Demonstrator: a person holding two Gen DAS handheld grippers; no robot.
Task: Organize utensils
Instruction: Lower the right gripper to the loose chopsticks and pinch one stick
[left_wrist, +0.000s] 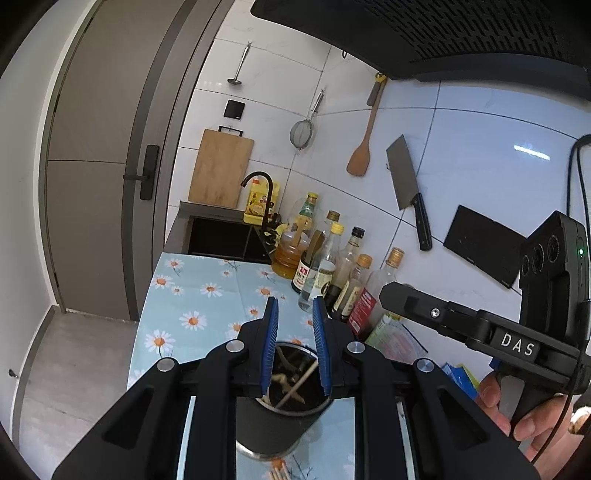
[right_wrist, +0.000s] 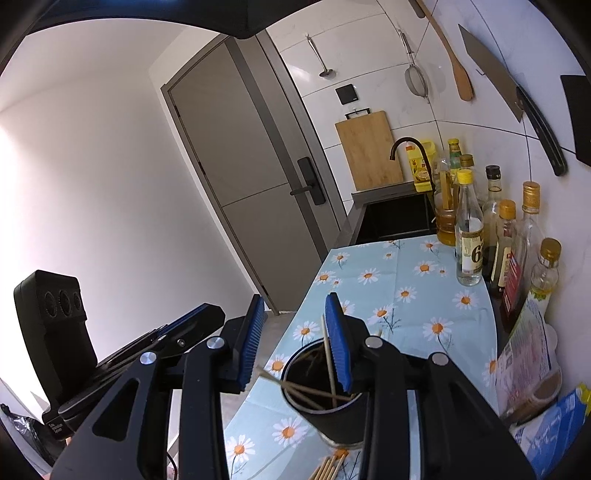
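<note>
A black cylindrical holder (left_wrist: 269, 424) (right_wrist: 332, 421) stands on the daisy-print tablecloth (left_wrist: 207, 295) (right_wrist: 406, 273), with several wooden chopsticks (left_wrist: 299, 384) (right_wrist: 306, 391) leaning inside it. More loose chopsticks (right_wrist: 328, 467) (left_wrist: 277, 474) lie on the cloth just in front of the holder. My left gripper (left_wrist: 295, 306) hovers above the holder, its blue pads apart with nothing between them. My right gripper (right_wrist: 295, 306) is also above the holder's rim and open; one upright chopstick (right_wrist: 327, 350) stands beside its right pad, not pinched. Each gripper shows at the edge of the other's view.
Several bottles (right_wrist: 469, 236) (left_wrist: 332, 266) line the tiled wall on the right, with packets (right_wrist: 528, 354) nearer. A dark sink (left_wrist: 225, 236) with a black tap lies beyond the cloth. A cleaver (left_wrist: 406, 177), spatula, strainer and cutting board hang on the wall. The counter's left edge drops to the floor.
</note>
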